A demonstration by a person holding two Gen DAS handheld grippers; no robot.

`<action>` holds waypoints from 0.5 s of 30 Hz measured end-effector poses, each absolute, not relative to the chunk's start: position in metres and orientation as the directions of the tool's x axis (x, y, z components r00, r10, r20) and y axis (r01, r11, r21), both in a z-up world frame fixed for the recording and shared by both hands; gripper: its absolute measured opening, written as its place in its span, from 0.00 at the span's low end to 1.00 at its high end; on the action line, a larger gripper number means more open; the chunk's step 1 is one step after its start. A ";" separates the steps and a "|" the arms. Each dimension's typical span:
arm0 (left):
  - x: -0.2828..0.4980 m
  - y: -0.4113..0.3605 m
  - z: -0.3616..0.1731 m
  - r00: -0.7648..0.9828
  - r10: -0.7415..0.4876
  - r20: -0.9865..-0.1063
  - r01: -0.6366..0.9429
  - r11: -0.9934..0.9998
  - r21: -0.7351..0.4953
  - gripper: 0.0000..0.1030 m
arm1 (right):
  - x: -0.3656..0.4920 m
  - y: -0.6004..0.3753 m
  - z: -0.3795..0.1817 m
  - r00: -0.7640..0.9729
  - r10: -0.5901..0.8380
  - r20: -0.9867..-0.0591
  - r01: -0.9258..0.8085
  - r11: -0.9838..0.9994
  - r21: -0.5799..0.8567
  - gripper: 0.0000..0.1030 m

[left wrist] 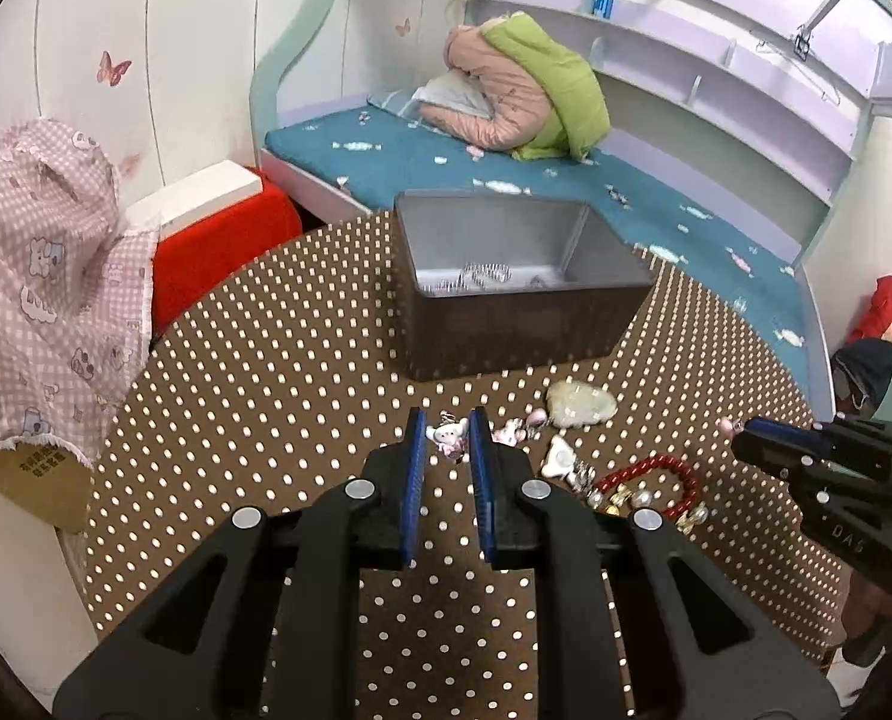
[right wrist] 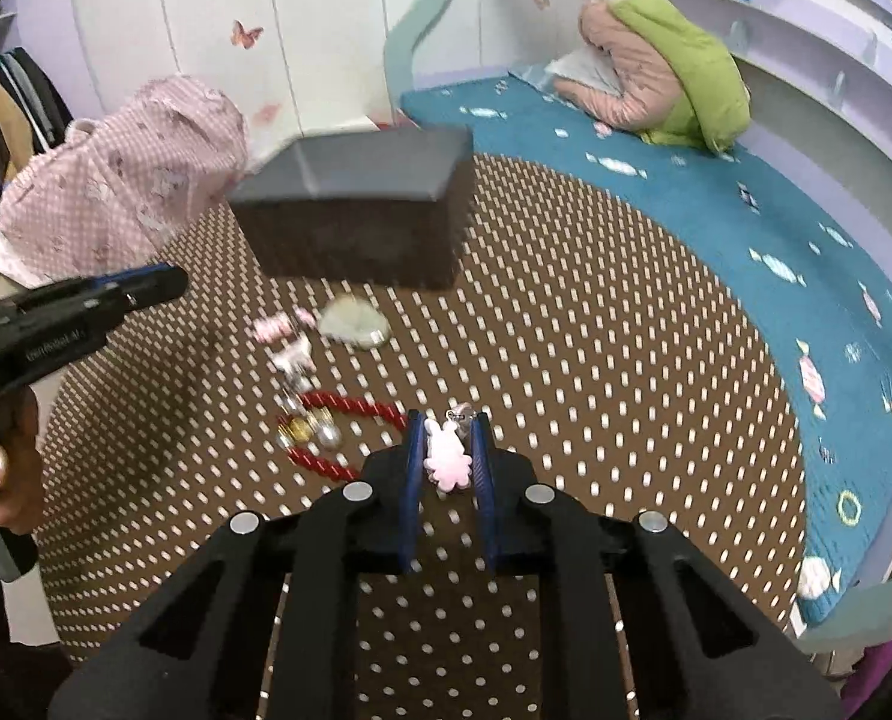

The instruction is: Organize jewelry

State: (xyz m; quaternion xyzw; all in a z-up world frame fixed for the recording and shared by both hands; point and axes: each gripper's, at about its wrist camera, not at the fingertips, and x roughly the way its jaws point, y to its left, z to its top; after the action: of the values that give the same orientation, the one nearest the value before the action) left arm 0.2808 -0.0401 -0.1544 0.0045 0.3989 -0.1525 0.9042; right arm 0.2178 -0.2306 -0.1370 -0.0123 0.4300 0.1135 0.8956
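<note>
The right hand-held gripper (right wrist: 446, 450) grips a pink bunny charm (right wrist: 446, 457) above the dotted tablecloth (right wrist: 596, 360).
</note>
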 end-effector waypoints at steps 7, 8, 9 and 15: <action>0.285 -0.033 -0.112 0.699 -0.285 -0.656 0.290 0.951 -0.105 0.14 | 0.244 -0.223 -0.076 0.697 0.234 -0.678 -0.283 0.958 0.040 0.14; 0.286 -0.033 -0.106 0.708 -0.287 -0.646 0.293 0.951 -0.101 0.14 | 0.248 -0.221 -0.067 0.708 0.241 -0.663 -0.293 0.956 0.035 0.14; 0.288 -0.033 -0.099 0.718 -0.287 -0.634 0.296 0.950 -0.094 0.14 | 0.253 -0.218 -0.057 0.722 0.246 -0.647 -0.302 0.953 0.026 0.14; 0.308 -0.035 -0.059 0.776 -0.289 -0.561 0.297 0.951 -0.079 0.14 | 0.292 -0.213 -0.025 0.750 0.301 -0.589 -0.344 0.938 0.041 0.14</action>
State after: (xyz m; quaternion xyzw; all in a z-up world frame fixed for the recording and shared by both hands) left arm 0.3078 -0.0348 -0.0591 0.0069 0.2964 -0.1556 0.9423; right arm 0.2919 -0.2130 -0.0249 -0.0349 0.3085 0.1726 0.9348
